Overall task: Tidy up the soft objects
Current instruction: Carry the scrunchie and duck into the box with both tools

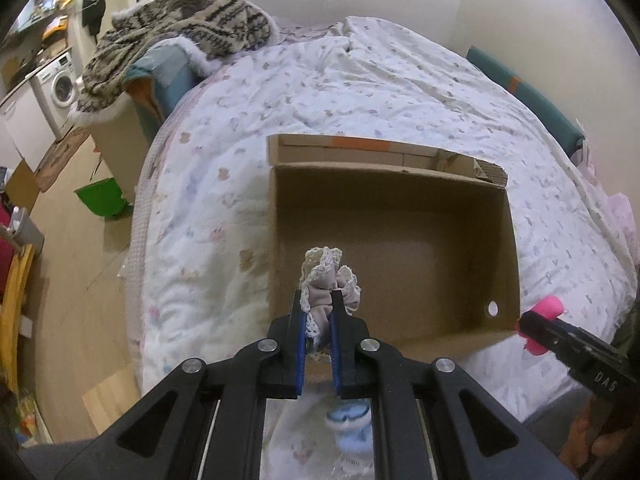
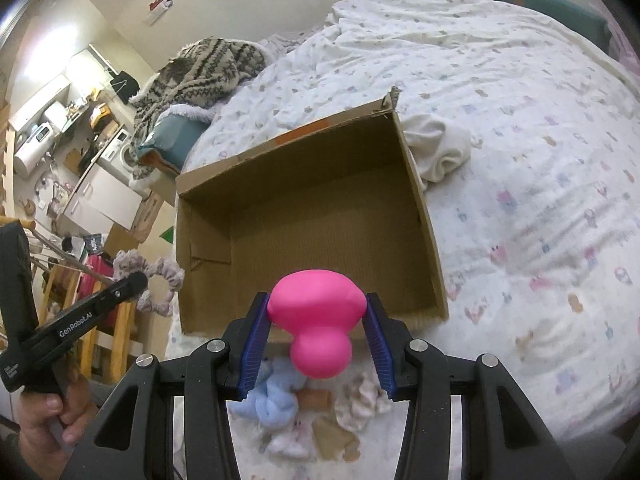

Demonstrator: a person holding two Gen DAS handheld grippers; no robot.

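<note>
Left tongs [image 1: 319, 300] are clamped tight on a lacy scrunchie [image 1: 326, 280], right tongs [image 2: 316, 312] squeeze a pink squishy toy [image 2: 316, 316], both above the cardboard box [image 1: 400, 184] on the bed [image 1: 400, 80].

"GenRobot.AI" on left gripper [image 2: 132, 286] arm; "DAS" on right gripper [image 1: 538, 326] arm.

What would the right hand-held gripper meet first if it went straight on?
Probably the box: the right hand-held gripper, shut on the pink toy, points down into its empty inside. Depth is unclear.
</note>
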